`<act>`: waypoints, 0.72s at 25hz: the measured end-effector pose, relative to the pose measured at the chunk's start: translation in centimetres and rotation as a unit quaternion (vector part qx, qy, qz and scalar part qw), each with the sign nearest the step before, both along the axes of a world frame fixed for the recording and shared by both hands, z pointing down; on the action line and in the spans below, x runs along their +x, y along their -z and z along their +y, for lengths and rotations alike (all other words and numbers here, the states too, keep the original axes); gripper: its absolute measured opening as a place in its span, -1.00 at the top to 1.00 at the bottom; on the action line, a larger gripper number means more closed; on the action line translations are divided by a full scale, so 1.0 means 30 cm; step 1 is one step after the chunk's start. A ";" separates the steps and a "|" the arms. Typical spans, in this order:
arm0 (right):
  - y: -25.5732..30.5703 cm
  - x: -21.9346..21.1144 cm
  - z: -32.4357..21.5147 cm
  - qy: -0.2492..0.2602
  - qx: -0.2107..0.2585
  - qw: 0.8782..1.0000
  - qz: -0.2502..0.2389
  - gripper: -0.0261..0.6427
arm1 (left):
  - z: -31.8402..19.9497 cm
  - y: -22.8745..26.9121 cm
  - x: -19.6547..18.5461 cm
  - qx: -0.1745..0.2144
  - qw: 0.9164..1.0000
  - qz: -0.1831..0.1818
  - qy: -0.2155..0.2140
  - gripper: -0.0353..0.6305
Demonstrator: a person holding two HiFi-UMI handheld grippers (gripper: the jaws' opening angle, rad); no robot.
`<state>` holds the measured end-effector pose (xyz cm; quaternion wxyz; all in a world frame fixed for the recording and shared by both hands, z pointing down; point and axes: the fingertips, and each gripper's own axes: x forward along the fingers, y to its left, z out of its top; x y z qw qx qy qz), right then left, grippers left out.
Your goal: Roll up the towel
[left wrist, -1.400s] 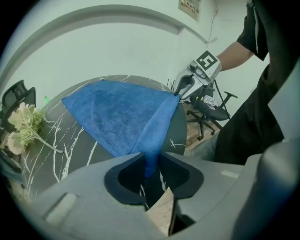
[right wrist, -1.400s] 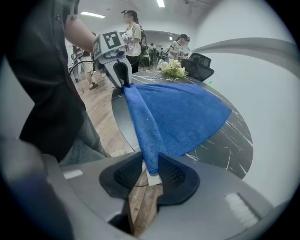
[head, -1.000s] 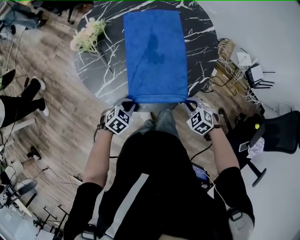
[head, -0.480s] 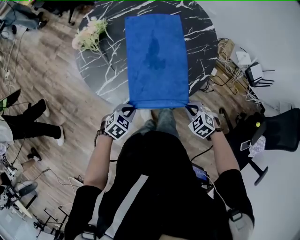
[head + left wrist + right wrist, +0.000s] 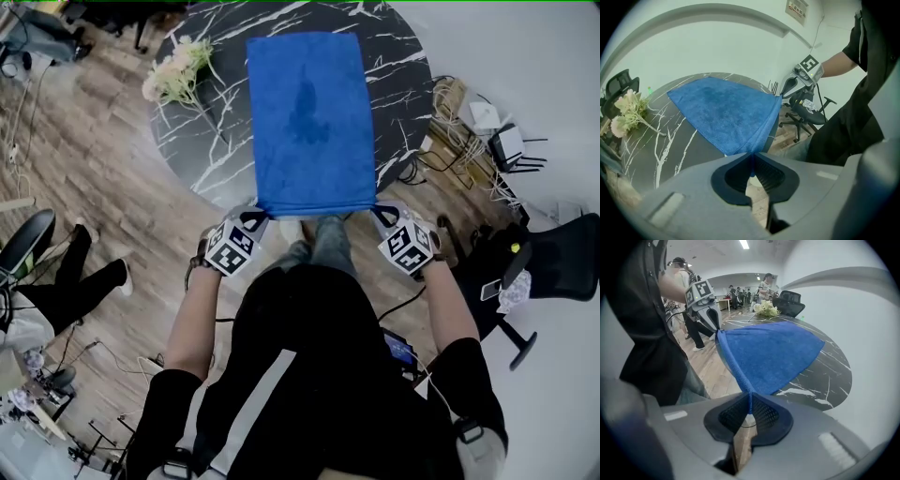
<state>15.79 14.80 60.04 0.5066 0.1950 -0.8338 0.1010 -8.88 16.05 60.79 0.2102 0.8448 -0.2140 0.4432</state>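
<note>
The left gripper (image 5: 254, 217) is pinching the near left corner of the towel (image 5: 309, 122), with its jaws pressed tight on the cloth. The right gripper (image 5: 382, 216) is pinching the near right corner the same way. Together they are holding the near edge stretched straight, just past the near rim of the table (image 5: 192, 141). From the jaws the towel is running straight away across the table, its long side pointing to the far rim. So neither gripper is nearer than the other. The rest is lying flat and smooth on the table. It is bright blue and fluffy, with a darker patch in the middle. I think the roll is going to start at this near edge.
</note>
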 end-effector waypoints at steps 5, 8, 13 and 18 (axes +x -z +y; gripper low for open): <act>0.002 0.001 -0.056 -0.001 0.000 1.000 -0.002 0.85 | -0.059 0.011 -0.004 0.002 1.000 -0.004 0.003 0.82; 0.004 -0.002 -0.083 0.002 0.001 1.000 -0.002 0.85 | -0.088 0.012 -0.007 0.001 1.000 -0.007 0.006 0.82; 0.000 0.000 -0.136 -0.006 -0.004 1.000 -0.002 0.85 | -0.129 0.005 -0.011 -0.009 1.000 -0.005 0.020 0.81; -0.008 -0.006 -0.166 -0.001 -0.003 1.000 0.006 0.83 | -0.171 0.007 -0.031 -0.006 0.999 -0.018 0.039 0.71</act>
